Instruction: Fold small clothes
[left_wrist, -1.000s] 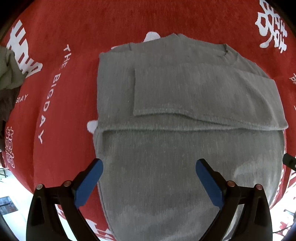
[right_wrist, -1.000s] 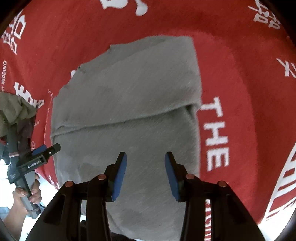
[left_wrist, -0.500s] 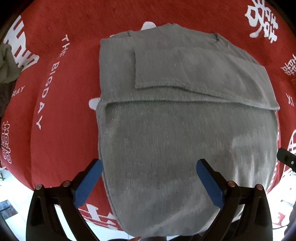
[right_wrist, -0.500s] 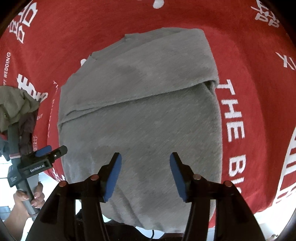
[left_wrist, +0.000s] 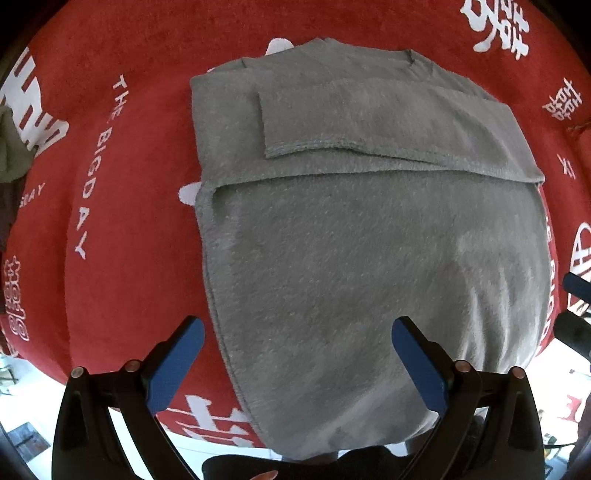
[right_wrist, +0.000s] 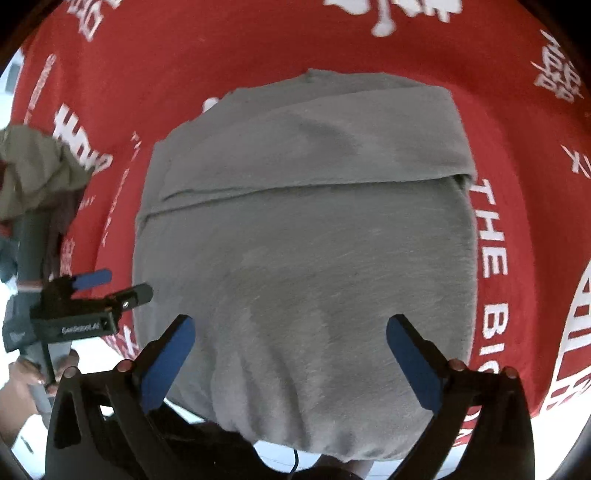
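Note:
A grey knit sweater (left_wrist: 351, 229) lies flat on the red tablecloth, both sleeves folded across its upper body; its hem hangs over the near table edge. The right wrist view shows the same sweater (right_wrist: 306, 236) from the other side. My left gripper (left_wrist: 295, 332) hovers over the sweater's lower left part, open, with nothing between its blue pads. My right gripper (right_wrist: 291, 328) hovers over the hem; its jaws are opening wide and hold nothing. The left gripper (right_wrist: 110, 284) also shows at the left of the right wrist view, held by a person's hand (right_wrist: 22, 373).
The red tablecloth (left_wrist: 122, 206) carries white lettering. A crumpled olive and dark pile of clothes (right_wrist: 37, 173) sits at the table's left side. The table's near edge runs just under both grippers, with pale floor beyond.
The right gripper's jaws have spread from narrow to wide. Both grippers have drawn back toward the near table edge, so the sweater's hem now shows under them.

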